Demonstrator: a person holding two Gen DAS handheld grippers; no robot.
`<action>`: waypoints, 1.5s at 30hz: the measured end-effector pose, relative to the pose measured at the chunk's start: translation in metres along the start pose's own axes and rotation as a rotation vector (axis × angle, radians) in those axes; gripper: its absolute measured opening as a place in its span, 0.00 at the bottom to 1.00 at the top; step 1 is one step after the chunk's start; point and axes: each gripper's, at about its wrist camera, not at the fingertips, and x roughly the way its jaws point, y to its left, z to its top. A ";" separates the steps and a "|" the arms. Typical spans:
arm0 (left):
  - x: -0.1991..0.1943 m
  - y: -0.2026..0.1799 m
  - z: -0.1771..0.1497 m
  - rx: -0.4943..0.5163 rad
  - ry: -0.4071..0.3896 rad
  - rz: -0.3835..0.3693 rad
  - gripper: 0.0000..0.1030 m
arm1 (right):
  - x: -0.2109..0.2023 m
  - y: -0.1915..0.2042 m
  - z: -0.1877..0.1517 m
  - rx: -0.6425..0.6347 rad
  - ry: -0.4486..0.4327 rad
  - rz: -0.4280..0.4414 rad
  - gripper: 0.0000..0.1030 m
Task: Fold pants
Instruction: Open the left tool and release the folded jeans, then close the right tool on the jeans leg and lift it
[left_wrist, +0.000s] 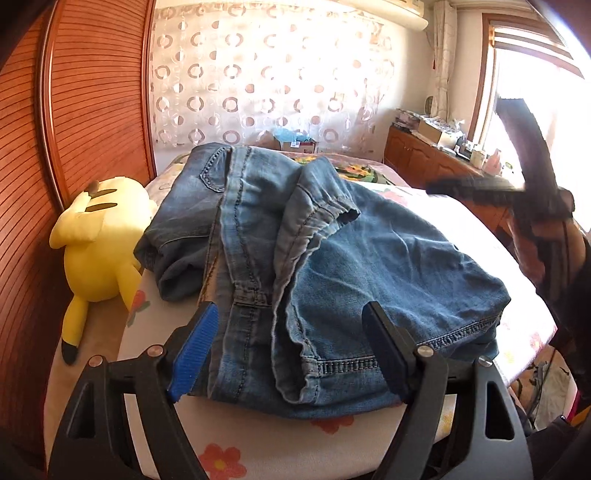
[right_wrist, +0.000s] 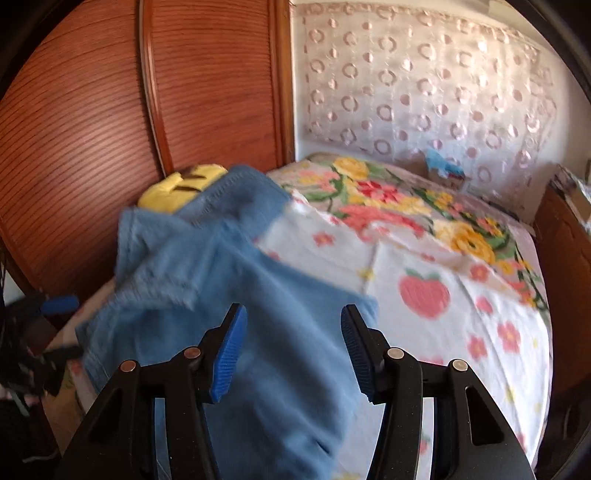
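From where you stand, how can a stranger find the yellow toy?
Look at the bed with the flowered cover, on the side by the brown slatted wall. The soft toy lies beside the blue jeans; nothing else nearby is plain yellow.

Jeans (left_wrist: 303, 251) were faded blue, plush (left_wrist: 99, 243) yellow with dark stripes, bedspread (right_wrist: 424, 266) white with pink-yellow florals, curtain (left_wrist: 258, 74) ring-patterned, gripper pads (right_wrist: 229, 354) blue.

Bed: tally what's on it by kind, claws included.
Jeans: 1
Yellow plush toy: 1
Floral bedspread: 1
Claws, both open: 2, left claw, right claw
Total: 5
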 end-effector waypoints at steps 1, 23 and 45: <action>0.001 -0.002 0.000 0.000 0.003 -0.001 0.78 | 0.001 -0.002 -0.007 0.004 0.014 -0.010 0.53; 0.034 -0.001 -0.012 0.002 0.091 0.034 0.78 | 0.079 -0.061 -0.012 0.197 0.065 0.099 0.53; 0.048 0.008 -0.021 0.001 0.117 0.037 0.79 | 0.121 -0.078 0.035 0.263 -0.037 0.077 0.06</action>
